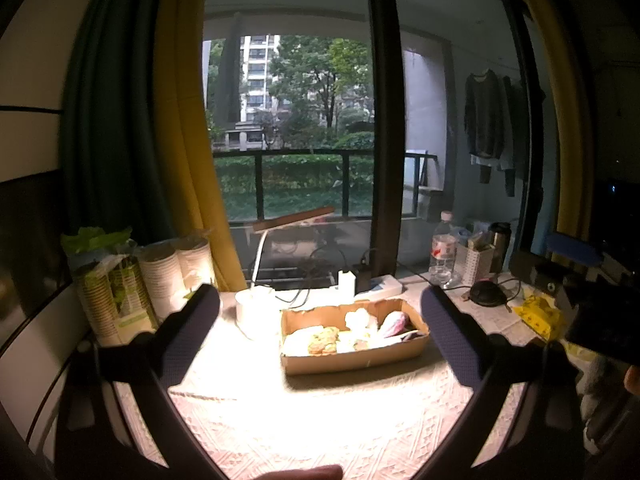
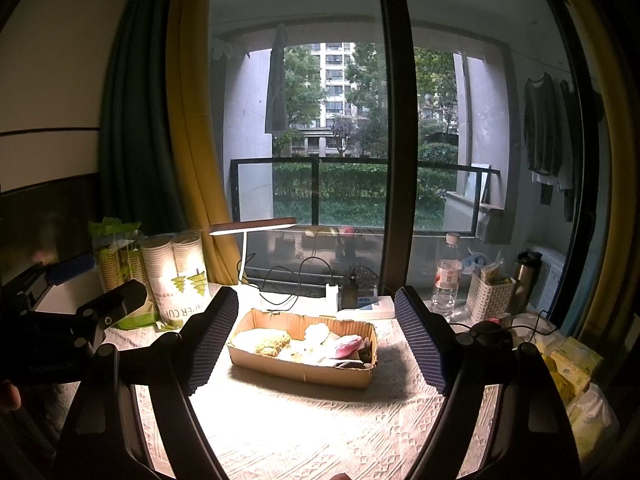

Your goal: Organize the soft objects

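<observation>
Short of the cardboard box (image 2: 304, 350), both the left gripper (image 1: 320, 328) and right gripper (image 2: 316, 334) hover wide open, empty. Soft objects (image 2: 316, 342) lie inside the box (apparently gathered). Next move: probably confirm nothing remains outside.

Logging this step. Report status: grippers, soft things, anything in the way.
Left gripper and right gripper open, empty, above the table. Soft things all in the box. Lamp and cups behind-left, not blocking.
</observation>
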A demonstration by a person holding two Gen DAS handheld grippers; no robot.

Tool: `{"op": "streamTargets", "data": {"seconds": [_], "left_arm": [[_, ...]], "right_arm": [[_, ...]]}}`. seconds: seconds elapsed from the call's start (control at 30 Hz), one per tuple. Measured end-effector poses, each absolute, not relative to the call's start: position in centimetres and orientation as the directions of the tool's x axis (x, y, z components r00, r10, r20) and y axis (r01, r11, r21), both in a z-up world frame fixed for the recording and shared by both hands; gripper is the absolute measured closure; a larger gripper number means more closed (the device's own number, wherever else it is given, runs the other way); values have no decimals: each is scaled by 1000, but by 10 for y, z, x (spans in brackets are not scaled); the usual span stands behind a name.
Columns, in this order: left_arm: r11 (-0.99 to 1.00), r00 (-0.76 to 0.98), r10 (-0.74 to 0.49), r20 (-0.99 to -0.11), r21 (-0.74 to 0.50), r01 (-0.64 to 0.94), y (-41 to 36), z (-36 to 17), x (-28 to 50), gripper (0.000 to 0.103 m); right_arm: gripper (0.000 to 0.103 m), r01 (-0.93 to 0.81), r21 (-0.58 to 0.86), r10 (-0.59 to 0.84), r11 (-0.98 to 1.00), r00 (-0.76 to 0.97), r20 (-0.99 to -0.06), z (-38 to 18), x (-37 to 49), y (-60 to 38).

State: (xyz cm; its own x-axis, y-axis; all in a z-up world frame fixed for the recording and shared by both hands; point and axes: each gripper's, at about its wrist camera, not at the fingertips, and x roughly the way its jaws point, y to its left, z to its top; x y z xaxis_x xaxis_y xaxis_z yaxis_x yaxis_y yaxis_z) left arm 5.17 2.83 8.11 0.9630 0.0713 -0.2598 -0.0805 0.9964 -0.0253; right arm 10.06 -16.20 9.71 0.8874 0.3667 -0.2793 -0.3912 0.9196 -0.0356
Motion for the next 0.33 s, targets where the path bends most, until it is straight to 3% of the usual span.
{"op": "streamTargets", "data": {"seconds": [0.33], "left_arm": [[998,962,45,-271,-34,-56,30,76,59,1]], "right_arm": [[20,-395,-30,370,918,882,-292,88,104,-163]]}}
